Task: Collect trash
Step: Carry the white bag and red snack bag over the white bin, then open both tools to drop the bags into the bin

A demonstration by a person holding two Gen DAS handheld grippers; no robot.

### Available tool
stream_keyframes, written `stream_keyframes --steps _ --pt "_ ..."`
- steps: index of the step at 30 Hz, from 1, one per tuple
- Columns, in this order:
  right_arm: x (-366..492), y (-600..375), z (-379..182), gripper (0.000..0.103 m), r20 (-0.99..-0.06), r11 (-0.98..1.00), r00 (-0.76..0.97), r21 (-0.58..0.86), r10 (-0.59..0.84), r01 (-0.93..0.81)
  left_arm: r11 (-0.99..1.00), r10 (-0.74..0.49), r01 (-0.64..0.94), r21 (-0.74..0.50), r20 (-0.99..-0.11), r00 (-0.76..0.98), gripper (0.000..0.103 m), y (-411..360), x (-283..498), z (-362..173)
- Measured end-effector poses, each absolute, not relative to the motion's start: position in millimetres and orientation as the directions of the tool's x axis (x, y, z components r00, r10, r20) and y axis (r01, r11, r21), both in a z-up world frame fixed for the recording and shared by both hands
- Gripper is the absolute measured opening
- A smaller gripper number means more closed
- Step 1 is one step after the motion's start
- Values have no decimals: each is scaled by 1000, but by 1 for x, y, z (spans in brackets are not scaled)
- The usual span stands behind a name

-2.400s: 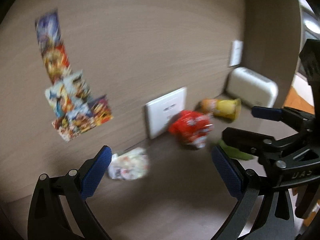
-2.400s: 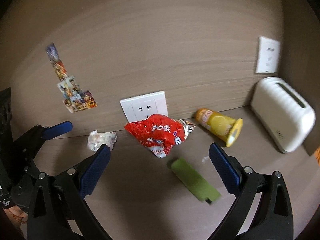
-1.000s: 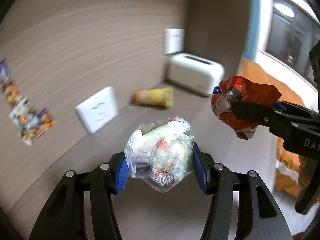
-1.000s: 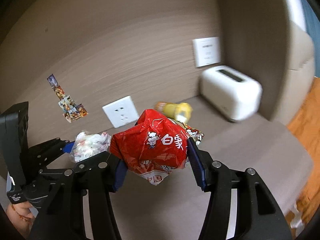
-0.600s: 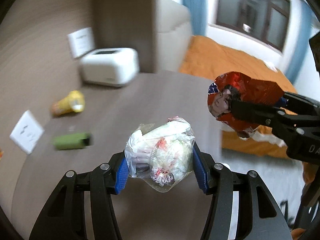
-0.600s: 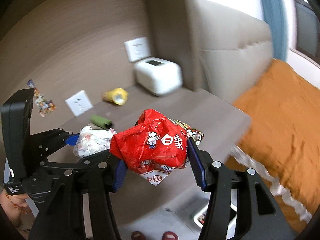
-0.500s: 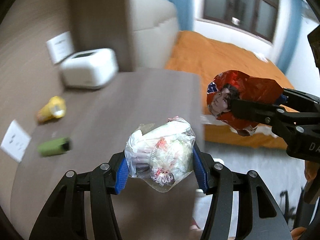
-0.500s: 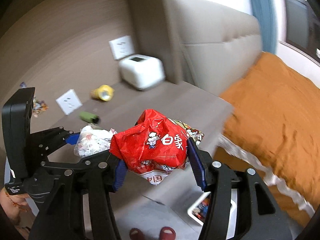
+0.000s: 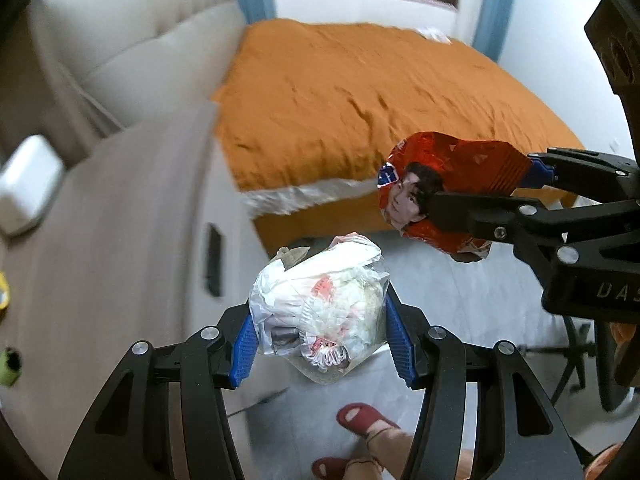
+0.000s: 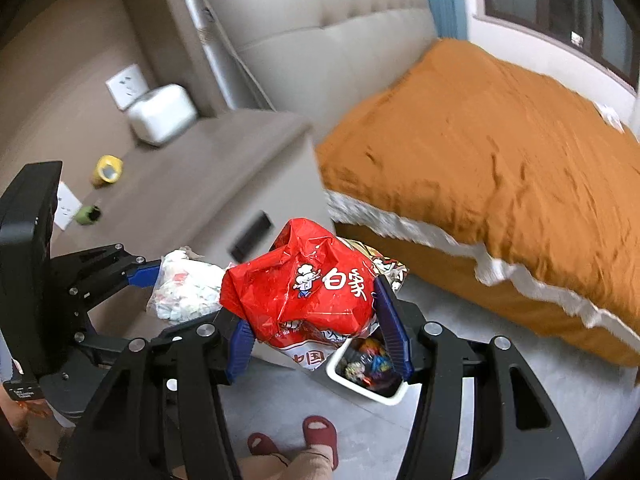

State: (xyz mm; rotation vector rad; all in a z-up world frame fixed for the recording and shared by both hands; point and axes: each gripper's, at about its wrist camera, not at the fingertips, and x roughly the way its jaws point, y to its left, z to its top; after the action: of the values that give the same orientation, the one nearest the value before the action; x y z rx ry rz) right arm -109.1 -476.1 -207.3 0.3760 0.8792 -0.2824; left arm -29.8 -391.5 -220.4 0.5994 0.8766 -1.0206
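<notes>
Left claw: clenched on the clear bag of white trash, held between its blue pads.
Right claw: grasping the red wrapper, just above the white bin on the floor.

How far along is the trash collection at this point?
Done: both pickups. In hand: the left tongs grip a clear plastic bag of crumpled white scraps, and the right tongs grip a crumpled red snack wrapper over the white floor bin. Left: dropping both, then the yellow cup and green tube on the brown tabletop.
</notes>
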Motion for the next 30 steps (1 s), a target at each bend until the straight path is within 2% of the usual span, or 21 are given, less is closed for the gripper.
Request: stream_keyframes --steps 14,25,27,28,30 --pt "-120 -532 -346 56 -876 895 481 184 -39 407 271 -401 962 0 -909 113 54 -463 -30 -348" --pt "-97 -542 -502 57 -948 958 318 96 6 269 235 -262 971 -36 -965 27 55 -495 -21 -523" --pt "-91 -541 -534 75 -960 977 279 67 8 203 207 -235 977 -54 -972 -4 70 -495 -21 -558" --pt "-90 -541 -551 99 -965 985 263 42 -4 168 200 -223 978 -54 -975 -8 99 -495 -20 -572" --pt "-91 -543 -574 99 -972 991 235 12 -21 136 185 -215 983 -16 -976 24 98 -495 -21 -599"
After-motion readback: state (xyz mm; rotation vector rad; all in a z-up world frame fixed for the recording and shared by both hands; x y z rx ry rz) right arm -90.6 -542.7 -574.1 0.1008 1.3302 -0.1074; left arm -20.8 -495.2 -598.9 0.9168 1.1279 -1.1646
